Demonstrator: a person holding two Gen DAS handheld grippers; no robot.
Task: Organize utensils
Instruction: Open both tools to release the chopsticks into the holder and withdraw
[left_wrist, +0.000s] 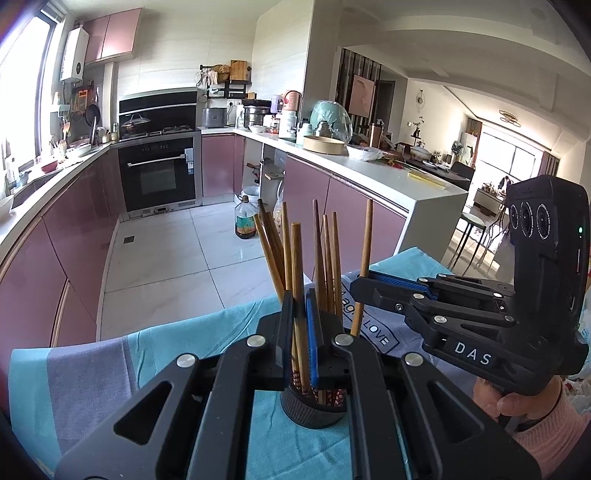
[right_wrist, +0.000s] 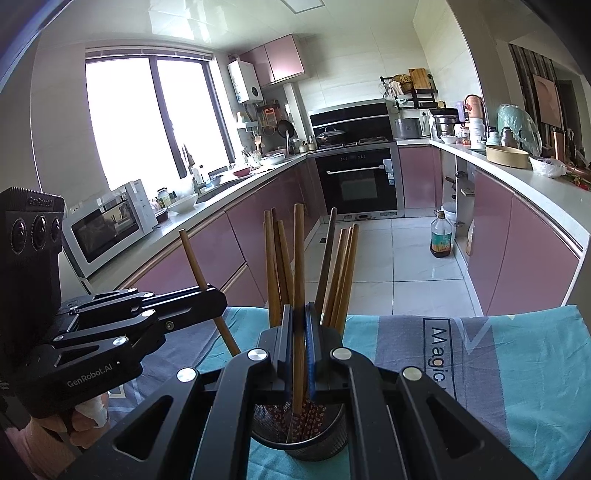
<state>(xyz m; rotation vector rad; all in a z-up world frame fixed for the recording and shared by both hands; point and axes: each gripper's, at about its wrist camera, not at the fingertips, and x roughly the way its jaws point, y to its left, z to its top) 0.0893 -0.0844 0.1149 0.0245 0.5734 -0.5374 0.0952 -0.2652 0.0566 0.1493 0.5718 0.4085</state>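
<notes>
A dark mesh utensil holder (left_wrist: 314, 408) stands on a blue and grey cloth and holds several wooden chopsticks (left_wrist: 327, 258). My left gripper (left_wrist: 300, 314) is shut on one upright chopstick (left_wrist: 297, 266) over the holder. My right gripper (right_wrist: 300, 325) is shut on another upright chopstick (right_wrist: 299, 251) above the holder (right_wrist: 299, 439). Each gripper also shows in the other's view: the right one (left_wrist: 360, 286) pinching its chopstick from the right, the left one (right_wrist: 218, 295) from the left.
The cloth (right_wrist: 498, 354) covers the table. A tiled kitchen floor lies beyond, with an oil bottle (right_wrist: 441, 236) by the pink cabinets. An oven (right_wrist: 358, 181) stands at the back. A microwave (right_wrist: 110, 225) sits on the left counter.
</notes>
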